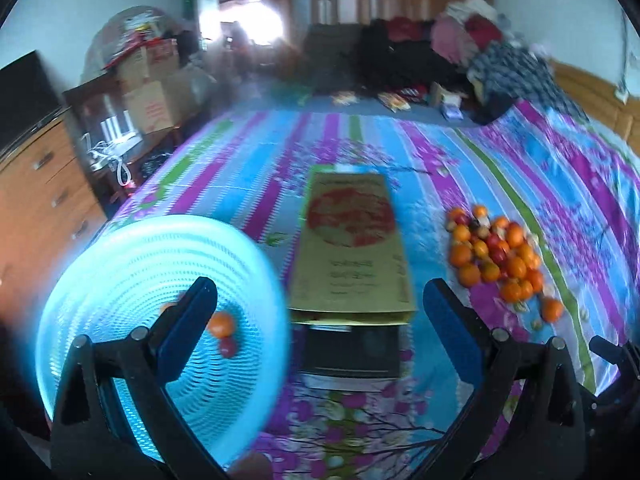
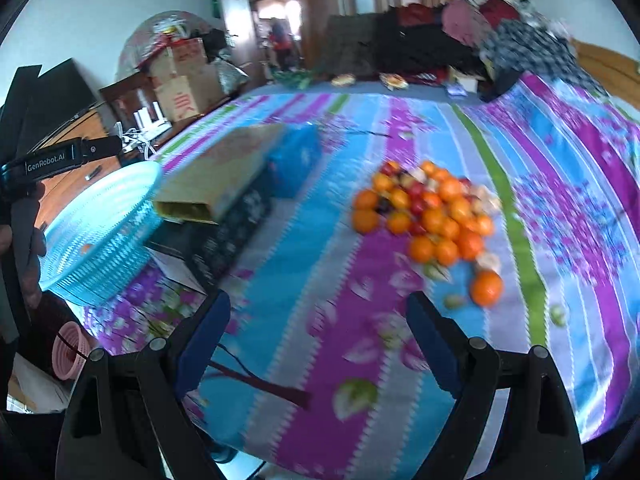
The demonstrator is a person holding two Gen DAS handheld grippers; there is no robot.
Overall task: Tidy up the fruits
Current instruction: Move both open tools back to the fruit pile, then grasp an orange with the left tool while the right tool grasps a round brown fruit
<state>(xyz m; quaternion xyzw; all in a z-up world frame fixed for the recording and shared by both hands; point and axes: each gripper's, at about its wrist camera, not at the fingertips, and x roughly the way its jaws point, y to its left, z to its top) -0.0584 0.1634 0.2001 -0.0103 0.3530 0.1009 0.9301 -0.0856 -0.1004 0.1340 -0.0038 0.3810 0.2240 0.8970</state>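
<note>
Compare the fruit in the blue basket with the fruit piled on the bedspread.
The fruit in the blue basket is only a few pieces, an orange and a red fruit; the pile on the bedspread holds many. The basket fruit sits contained; the pile lies loose on the bedspread, with one orange apart at its edge. Both mix orange and red fruit.

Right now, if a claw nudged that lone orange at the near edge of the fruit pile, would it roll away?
Probably. The lone orange looks round and smooth, so it may roll. The bedspread looks soft, likely slowing it. It sits apart from the fruit pile, so nothing braces it.
</note>
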